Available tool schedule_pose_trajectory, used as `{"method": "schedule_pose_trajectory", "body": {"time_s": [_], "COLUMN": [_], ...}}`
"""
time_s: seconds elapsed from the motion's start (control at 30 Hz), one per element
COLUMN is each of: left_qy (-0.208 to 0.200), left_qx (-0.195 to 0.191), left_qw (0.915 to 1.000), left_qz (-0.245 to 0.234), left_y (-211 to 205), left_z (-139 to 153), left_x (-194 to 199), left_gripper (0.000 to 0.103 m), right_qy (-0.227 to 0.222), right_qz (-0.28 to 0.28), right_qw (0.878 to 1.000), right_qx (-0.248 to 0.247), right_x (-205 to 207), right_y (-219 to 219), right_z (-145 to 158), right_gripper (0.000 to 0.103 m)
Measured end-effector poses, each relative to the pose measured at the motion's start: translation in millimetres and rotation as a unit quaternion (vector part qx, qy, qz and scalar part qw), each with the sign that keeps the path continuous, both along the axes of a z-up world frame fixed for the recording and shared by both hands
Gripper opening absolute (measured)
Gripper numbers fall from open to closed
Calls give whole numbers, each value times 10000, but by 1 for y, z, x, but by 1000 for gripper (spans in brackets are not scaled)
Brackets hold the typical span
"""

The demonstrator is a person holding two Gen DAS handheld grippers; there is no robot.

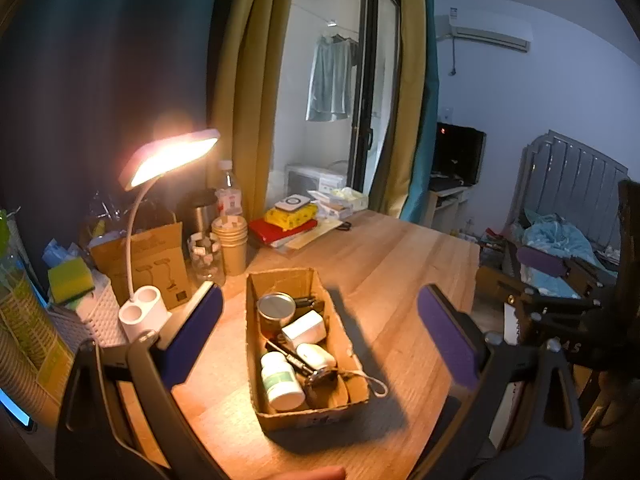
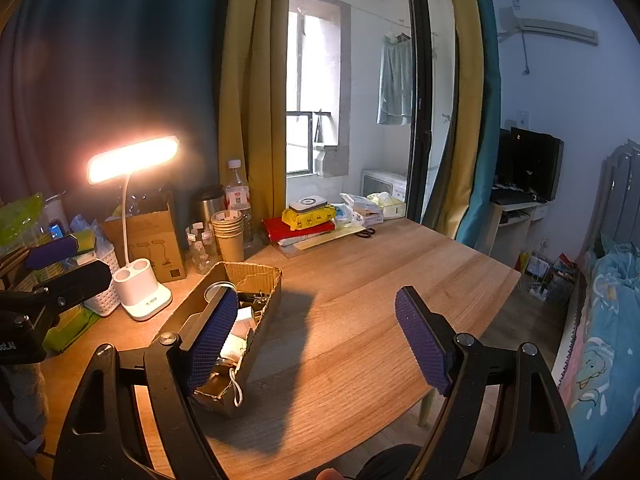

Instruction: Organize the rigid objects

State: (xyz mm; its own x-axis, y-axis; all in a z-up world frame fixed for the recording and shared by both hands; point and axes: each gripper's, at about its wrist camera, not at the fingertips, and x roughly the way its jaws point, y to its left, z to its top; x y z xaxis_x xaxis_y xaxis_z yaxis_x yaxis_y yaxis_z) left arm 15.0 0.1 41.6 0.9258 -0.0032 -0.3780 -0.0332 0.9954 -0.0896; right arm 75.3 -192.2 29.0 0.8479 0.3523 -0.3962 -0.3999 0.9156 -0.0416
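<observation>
An open cardboard box [image 1: 256,360] sits on the wooden table [image 1: 392,264]. It holds a metal tin [image 1: 275,307], a white adapter [image 1: 305,329], a white pill bottle [image 1: 282,381], a white case [image 1: 316,356] and a dark corded item [image 1: 322,376]. My left gripper [image 1: 320,328] is open and empty, hovering above the box. My right gripper [image 2: 316,332] is open and empty, above bare table just right of the box [image 2: 228,394]. The other gripper shows at the left edge of the right wrist view [image 2: 60,280].
A lit white desk lamp [image 1: 144,312] stands left of the box. Behind are a brown carton [image 1: 148,264], paper cups [image 1: 232,248], a glass jar [image 1: 206,256], a water bottle [image 1: 229,194] and a book stack [image 1: 288,224]. A bed [image 2: 608,320] lies right.
</observation>
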Motion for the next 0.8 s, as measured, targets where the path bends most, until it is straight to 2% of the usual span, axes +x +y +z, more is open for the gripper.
{"method": "schedule_pose_trajectory", "body": {"time_s": [0.8], "left_qy": [-4], "left_qx": [71], "left_qw": [9999], "left_qz": [154], "left_y": [5], "left_z": [-3], "left_x": [4], "left_gripper": [99], "right_qy": [-24], "right_qz": [2], "right_qw": [10000], "right_qx": [-5], "right_x": [-2], "right_y": [0], "right_z": [1], "right_gripper": [84]}}
